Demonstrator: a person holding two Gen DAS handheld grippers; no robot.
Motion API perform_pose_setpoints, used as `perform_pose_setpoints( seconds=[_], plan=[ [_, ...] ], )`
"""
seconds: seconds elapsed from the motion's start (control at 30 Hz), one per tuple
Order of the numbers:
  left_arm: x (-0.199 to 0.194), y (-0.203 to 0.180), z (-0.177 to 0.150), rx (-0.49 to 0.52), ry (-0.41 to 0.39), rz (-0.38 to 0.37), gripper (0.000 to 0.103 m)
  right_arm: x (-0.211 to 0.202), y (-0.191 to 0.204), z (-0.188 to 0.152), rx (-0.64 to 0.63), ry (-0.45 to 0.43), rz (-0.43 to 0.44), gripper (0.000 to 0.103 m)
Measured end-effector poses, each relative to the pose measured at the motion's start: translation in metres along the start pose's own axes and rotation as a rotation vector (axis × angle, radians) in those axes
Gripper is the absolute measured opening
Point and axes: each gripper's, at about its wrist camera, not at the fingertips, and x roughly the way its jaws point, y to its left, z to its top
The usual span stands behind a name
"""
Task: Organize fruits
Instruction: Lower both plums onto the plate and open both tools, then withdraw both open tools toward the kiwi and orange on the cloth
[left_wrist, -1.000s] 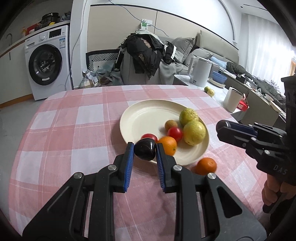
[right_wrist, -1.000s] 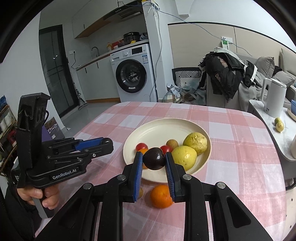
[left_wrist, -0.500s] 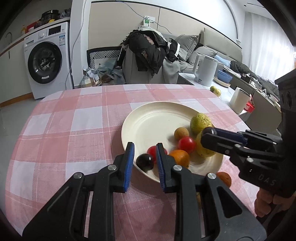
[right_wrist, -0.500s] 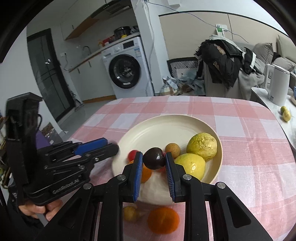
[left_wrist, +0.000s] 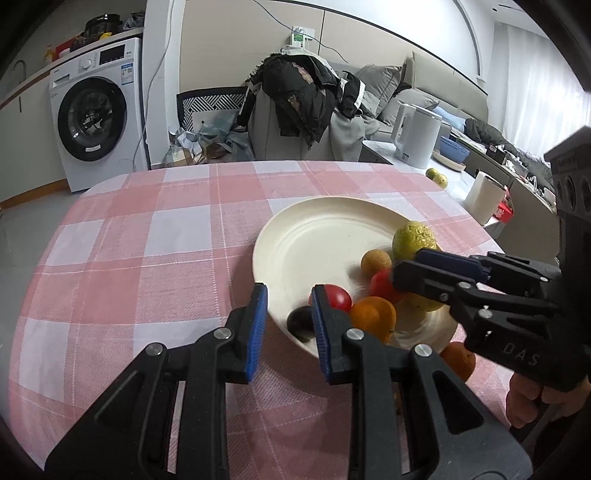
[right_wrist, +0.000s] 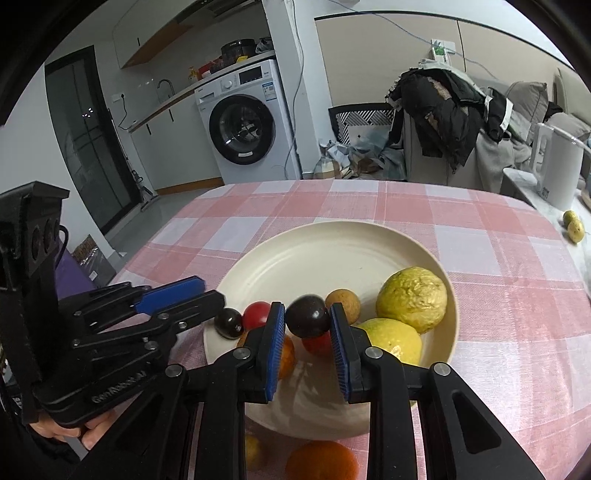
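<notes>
– Left wrist view: left claw (left_wrist: 288, 295) spread wide now, nothing between the pads. Held a dark fruit a second ago, didn't it?

– Did. Let go since. Dropped plum (left_wrist: 300, 325) now down inside the plate (left_wrist: 314, 206), tight against the near rim, just beside a red tomato (left_wrist: 338, 298). A little blurred, so perhaps not settled.

– One more fruit counted as sorted, then. And the other side?

– Right claw (right_wrist: 306, 308) closed narrow on a second dark one. Held plum (right_wrist: 308, 316) pinched near the pad tips, hanging above the crowded near part of the plate. Probably next to go down.

– Room for it?

– Tight straight below: tomato, an orange (left_wrist: 373, 317), a small brown fruit (right_wrist: 342, 305) and two big yellow fruits (right_wrist: 412, 299) all bunched toward the near and right side. Far half of the plate bare. Better set down further in than onto the pile.

– Anything in the way?

– Left claw close alongside, tips just by the dropped plum. Worth pulling clear first to avoid a knock between the two.

– Left over outside the plate?

– Loose orange (right_wrist: 321, 461) and a small yellow fruit (right_wrist: 253, 450) on the checked worktop (left_wrist: 147, 258), just before the near rim, under the right claw. Two more small yellow ones far off on a side counter by the kettle (left_wrist: 417, 136); hard to say whether part of the job.
</notes>
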Motion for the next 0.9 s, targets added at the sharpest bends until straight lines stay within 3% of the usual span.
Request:
perform_pose_setpoints(
  seconds=[0.07, 0.23, 0.3, 0.33, 0.47, 0.5, 0.6, 0.9],
  plan=[
    [-0.008, 0.002, -0.002, -0.002, -0.004, 0.0, 0.024, -0.007, -0.003, -0.001, 0.007, -0.018, 0.0, 0.038],
    [-0.033, 0.003, -0.014, 0.0, -0.037, 0.02, 0.061, -0.032, -0.013, -0.011, 0.027, -0.055, -0.028, 0.06],
    [-0.045, 0.004, -0.02, -0.007, -0.053, 0.023, 0.073, -0.042, -0.016, -0.017, 0.029, -0.059, -0.028, 0.08],
    [-0.049, 0.004, -0.022, -0.011, -0.058, 0.022, 0.079, -0.046, -0.017, -0.02, 0.028, -0.063, -0.033, 0.085],
    [-0.064, -0.002, -0.031, -0.019, -0.073, 0.009, 0.085, -0.063, -0.022, -0.03, 0.027, -0.069, -0.067, 0.1],
    [-0.067, -0.004, -0.033, -0.022, -0.068, 0.009, 0.091, -0.067, -0.023, -0.033, 0.029, -0.071, -0.068, 0.103],
    [-0.072, -0.012, -0.038, -0.024, -0.078, 0.012, 0.102, -0.073, -0.025, -0.039, 0.026, -0.062, -0.065, 0.103],
    [-0.074, -0.036, -0.052, 0.009, -0.077, 0.016, 0.102, -0.073, -0.025, -0.057, 0.001, -0.013, -0.088, 0.103]
  ],
)
